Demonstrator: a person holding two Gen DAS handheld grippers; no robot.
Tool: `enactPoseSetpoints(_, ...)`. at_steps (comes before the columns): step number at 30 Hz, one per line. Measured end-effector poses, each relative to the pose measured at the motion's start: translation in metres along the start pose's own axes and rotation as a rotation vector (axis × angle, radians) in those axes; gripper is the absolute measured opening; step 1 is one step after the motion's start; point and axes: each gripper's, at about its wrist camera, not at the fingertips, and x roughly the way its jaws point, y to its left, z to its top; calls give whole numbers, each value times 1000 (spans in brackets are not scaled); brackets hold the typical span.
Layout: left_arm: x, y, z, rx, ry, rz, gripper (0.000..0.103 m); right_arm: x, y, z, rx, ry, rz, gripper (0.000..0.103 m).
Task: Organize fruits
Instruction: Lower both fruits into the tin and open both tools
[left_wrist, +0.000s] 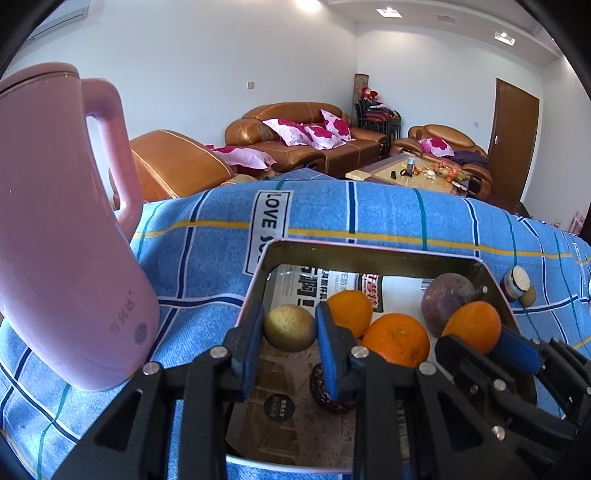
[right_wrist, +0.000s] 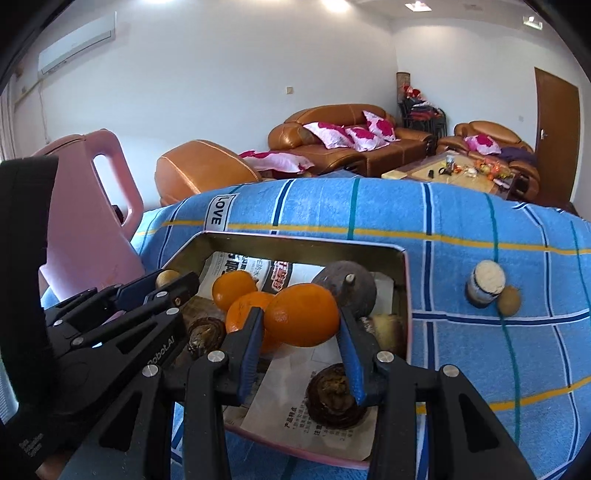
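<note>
My left gripper is shut on a small yellow-green fruit, held just above the left side of a paper-lined metal tin. My right gripper is shut on an orange over the tin's middle. In the tin lie two more oranges, a round purple fruit with a stem, and dark brown ridged pieces. The right wrist view also shows the left gripper with its fruit at the tin's left edge.
A tall pink kettle stands close to the tin's left side. A small jar and a little brown fruit sit on the blue checked cloth right of the tin. Sofas and a low table lie beyond.
</note>
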Motion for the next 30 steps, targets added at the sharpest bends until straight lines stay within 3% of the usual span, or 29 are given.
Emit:
enactPoseSetpoints(5, 1, 1, 1, 5, -2, 1, 30, 2, -7, 0, 45, 12, 56, 43)
enactPoseSetpoints(10, 0, 2, 0, 4, -5, 0, 30, -8, -10, 0, 79, -49, 92, 47)
enactPoseSetpoints(14, -4, 2, -1, 8, -24, 4, 30, -23, -14, 1, 95, -135, 51, 47)
enactPoseSetpoints(16, -8, 0, -2, 18, -46, 11, 30, -35, -21, 2, 119, -194, -13, 48)
enactPoseSetpoints(18, -12, -5, -2, 43, -65, 10, 30, -40, -29, 2, 152, -228, -63, 55)
enactPoseSetpoints(20, -12, -10, -2, 67, -63, 7, 30, -42, -37, 2, 192, -242, -80, 64)
enactPoseSetpoints(24, -9, -10, -1, 63, -41, 11, 30, -41, -47, 2, 242, -242, -86, 64)
enactPoseSetpoints(27, -9, -11, -1, 64, -37, 13, 33, -45, -48, 1, 247, -250, -87, 64)
enactPoseSetpoints(29, -9, -13, -1, 76, -40, 18, 41, -48, -47, 1, 240, -254, -87, 64)
enactPoseSetpoints(30, -10, -14, -1, 80, -45, 25, 54, -47, -47, 1, 236, -253, -88, 64)
